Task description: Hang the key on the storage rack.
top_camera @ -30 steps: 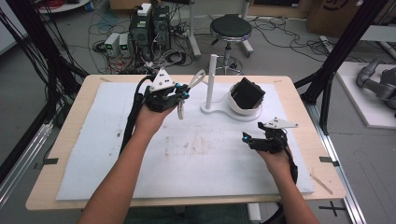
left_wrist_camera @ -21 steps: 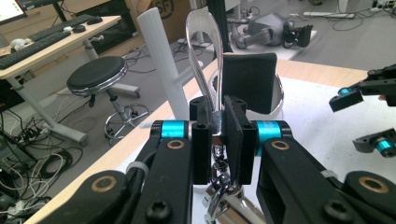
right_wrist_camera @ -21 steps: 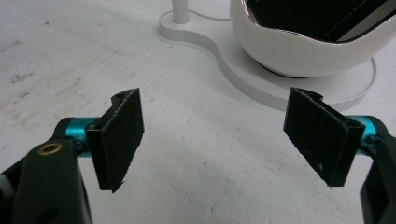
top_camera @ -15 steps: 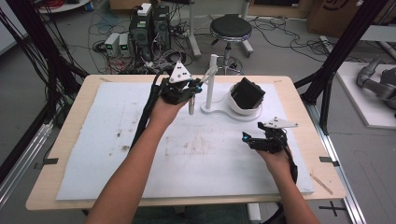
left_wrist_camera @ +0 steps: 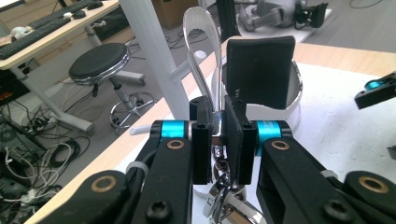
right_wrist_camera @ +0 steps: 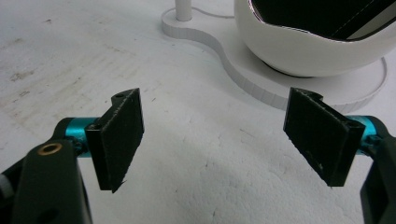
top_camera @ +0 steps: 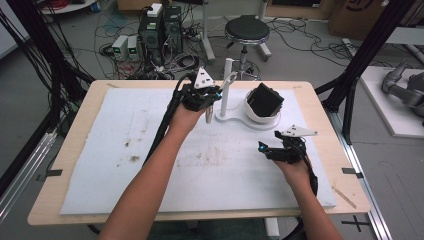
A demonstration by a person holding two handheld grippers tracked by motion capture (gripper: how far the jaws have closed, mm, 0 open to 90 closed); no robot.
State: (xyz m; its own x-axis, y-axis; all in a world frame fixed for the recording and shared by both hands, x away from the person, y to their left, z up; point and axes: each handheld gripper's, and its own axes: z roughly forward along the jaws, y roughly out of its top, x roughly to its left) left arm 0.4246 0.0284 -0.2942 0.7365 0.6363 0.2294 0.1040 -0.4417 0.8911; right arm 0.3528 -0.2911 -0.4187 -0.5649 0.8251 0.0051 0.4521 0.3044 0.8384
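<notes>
Watch pinched in left gripper, prob. going on stand at 12; right gripper spread, idle.

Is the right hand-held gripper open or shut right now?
Open. In its own view the right hand-held gripper shows both pads set wide apart with nothing between them, just the white mat.

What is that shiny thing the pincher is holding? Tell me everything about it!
It looks like a metal spoon: silvery and mirror-bright, with a long narrow loop-shaped end standing up above the left gripper. The two black jaws are shut on its stem, and a short chain of shiny links hangs below them. In the high view it hangs as a thin pale stick under the gripper, just above the white mat, beside the white stand's post.
</notes>
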